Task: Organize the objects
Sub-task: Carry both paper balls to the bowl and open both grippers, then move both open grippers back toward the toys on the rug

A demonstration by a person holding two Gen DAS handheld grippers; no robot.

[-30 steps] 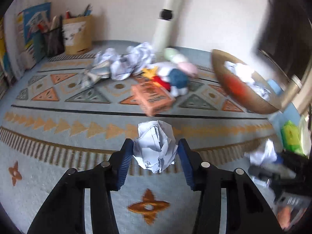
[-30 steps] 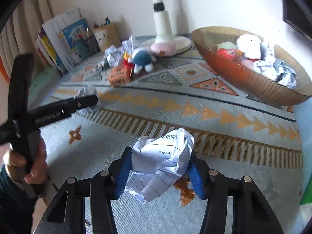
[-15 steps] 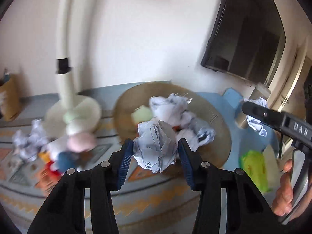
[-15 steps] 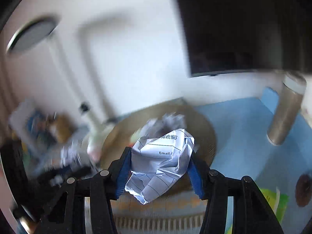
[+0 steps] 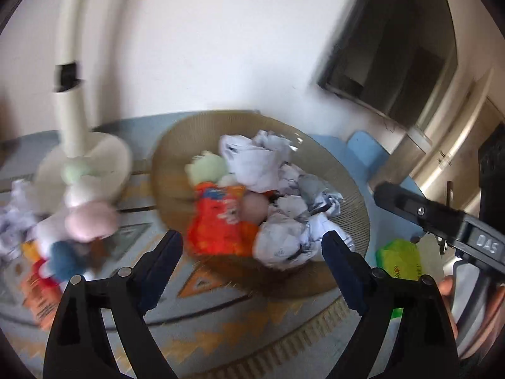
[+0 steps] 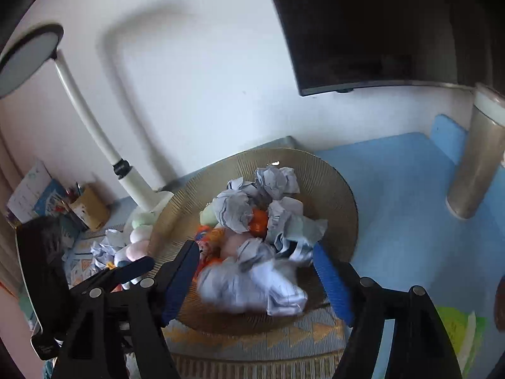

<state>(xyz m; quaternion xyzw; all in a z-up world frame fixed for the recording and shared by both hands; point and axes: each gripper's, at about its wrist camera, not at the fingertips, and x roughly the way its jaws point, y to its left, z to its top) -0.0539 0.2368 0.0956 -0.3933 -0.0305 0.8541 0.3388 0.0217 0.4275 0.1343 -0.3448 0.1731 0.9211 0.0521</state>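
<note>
Item: my left gripper (image 5: 252, 257) and right gripper (image 6: 255, 273), fingers spread and empty above the woven basket (image 6: 341, 189); crumpled paper balls (image 6: 277, 180) lie inside, one blurred ball (image 6: 249, 284) at its near rim. Step, I judge: drop-off. Next: fetch paper (image 5: 12, 208) far left on the rug (image 5: 221, 325); motion blur obscures it.

Materials, as seen
Basket (image 6: 334, 189): ribbed woven fibre, matt tan. Paper balls (image 6: 277, 180): creased white paper. Grippers' fingers (image 5: 342, 271): ridged blue pads, black matt plastic frames. Rug (image 5: 221, 325): flat-woven cloth.
</note>
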